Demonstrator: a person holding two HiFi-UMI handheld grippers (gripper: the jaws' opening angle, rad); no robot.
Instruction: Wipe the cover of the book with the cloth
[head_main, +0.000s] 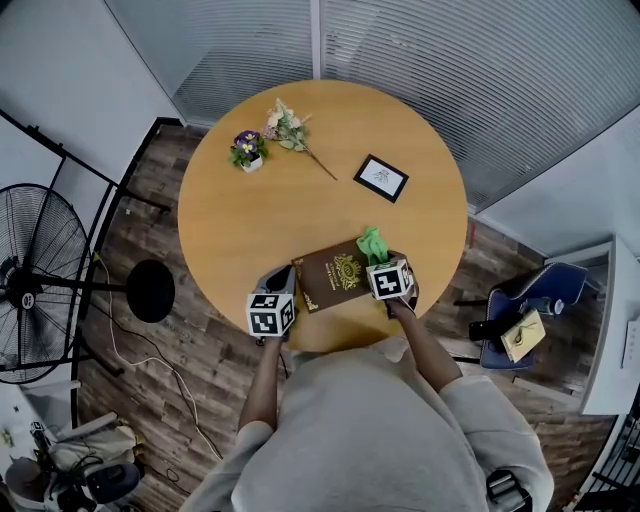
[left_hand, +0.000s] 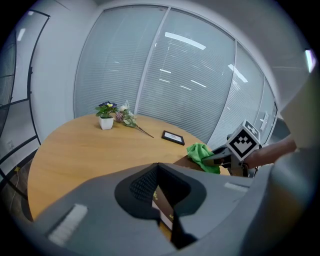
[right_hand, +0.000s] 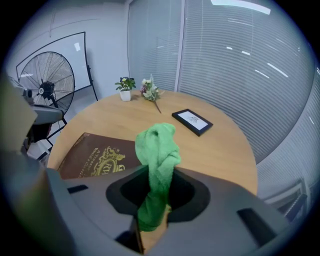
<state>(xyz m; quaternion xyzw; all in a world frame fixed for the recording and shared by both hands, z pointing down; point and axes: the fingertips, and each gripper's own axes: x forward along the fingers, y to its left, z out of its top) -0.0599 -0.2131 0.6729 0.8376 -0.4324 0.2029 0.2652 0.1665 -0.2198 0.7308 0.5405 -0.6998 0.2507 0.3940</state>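
Note:
A brown book (head_main: 335, 275) with a gold crest lies flat near the table's front edge. My left gripper (head_main: 287, 287) is shut on its left edge; the pages and cover (left_hand: 162, 204) show between the jaws. A crumpled green cloth (right_hand: 158, 155) is clamped in my right gripper (right_hand: 151, 212) and sticks out past its jaws. From the head view the cloth (head_main: 373, 243) hangs at the book's far right corner, with the right gripper (head_main: 380, 260) just behind it. I cannot tell whether the cloth touches the cover (right_hand: 97, 156).
The round wooden table (head_main: 300, 200) also holds a small potted plant (head_main: 247, 150), a flower sprig (head_main: 293, 133) and a black picture frame (head_main: 381, 177) at the far side. A standing fan (head_main: 35, 270) is on the left and a chair with items (head_main: 525, 310) on the right.

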